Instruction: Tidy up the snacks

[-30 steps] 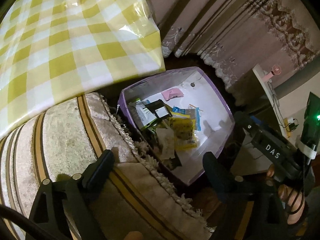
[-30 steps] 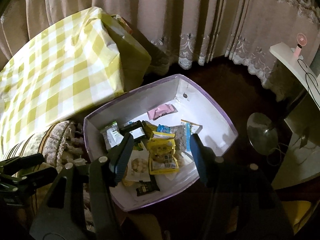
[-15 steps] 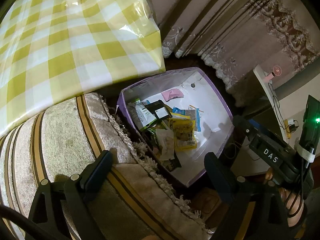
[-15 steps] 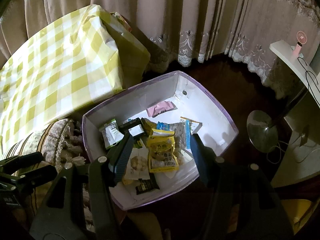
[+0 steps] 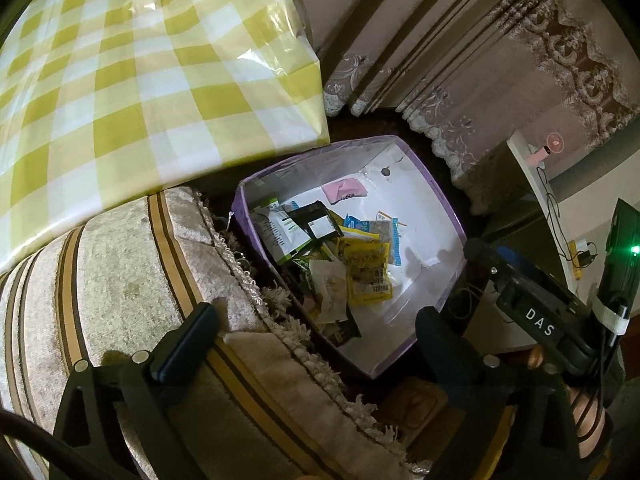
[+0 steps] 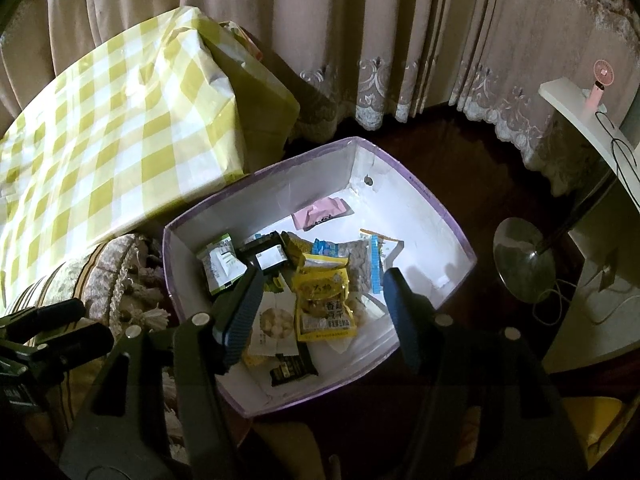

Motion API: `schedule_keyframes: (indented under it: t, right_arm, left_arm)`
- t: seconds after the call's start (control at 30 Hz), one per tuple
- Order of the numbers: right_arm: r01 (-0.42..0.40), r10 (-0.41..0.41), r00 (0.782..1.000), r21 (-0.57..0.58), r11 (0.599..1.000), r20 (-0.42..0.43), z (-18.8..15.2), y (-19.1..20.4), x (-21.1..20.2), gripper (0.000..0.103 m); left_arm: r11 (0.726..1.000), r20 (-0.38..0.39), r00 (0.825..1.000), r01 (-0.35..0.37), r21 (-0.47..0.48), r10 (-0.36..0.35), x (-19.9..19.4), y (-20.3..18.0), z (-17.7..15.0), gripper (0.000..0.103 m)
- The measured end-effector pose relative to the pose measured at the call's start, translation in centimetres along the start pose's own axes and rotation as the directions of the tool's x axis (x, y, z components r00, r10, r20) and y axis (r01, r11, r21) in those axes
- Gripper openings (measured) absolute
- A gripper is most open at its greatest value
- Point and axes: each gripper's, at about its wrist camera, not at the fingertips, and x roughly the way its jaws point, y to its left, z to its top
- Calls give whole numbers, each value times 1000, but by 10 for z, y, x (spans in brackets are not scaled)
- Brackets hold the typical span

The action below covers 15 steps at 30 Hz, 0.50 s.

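Note:
A purple-rimmed white box (image 6: 436,208) stands on the dark floor and holds several snack packets: a yellow packet (image 6: 324,304), a pink packet (image 6: 322,212), a black packet (image 6: 268,254) and a green-white packet (image 6: 220,264). My right gripper (image 6: 320,300) is open and empty, hovering above the box. The box also shows in the left wrist view (image 5: 444,208), with the yellow packet (image 5: 366,272) inside. My left gripper (image 5: 312,328) is open and empty, above the striped cushion's edge beside the box.
A striped fringed cushion (image 5: 120,264) lies left of the box. A table with a yellow checked cloth (image 6: 100,140) stands behind it. Curtains (image 6: 360,32) hang at the back. A lamp base (image 6: 524,260) and a white shelf with a pink fan (image 6: 598,88) are on the right.
Both grippers have drifted slightly; the box sits a little higher in both views. Both stay open and empty.

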Motion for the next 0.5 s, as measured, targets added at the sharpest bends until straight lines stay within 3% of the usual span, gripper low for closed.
schedule_keyframes:
  t: [0.5]
  right_arm:
    - [2, -2, 1000, 4, 1000, -7, -3, -1, 3, 67]
  left_arm:
    - [1000, 6, 1000, 8, 18, -8, 4, -3, 2, 103]
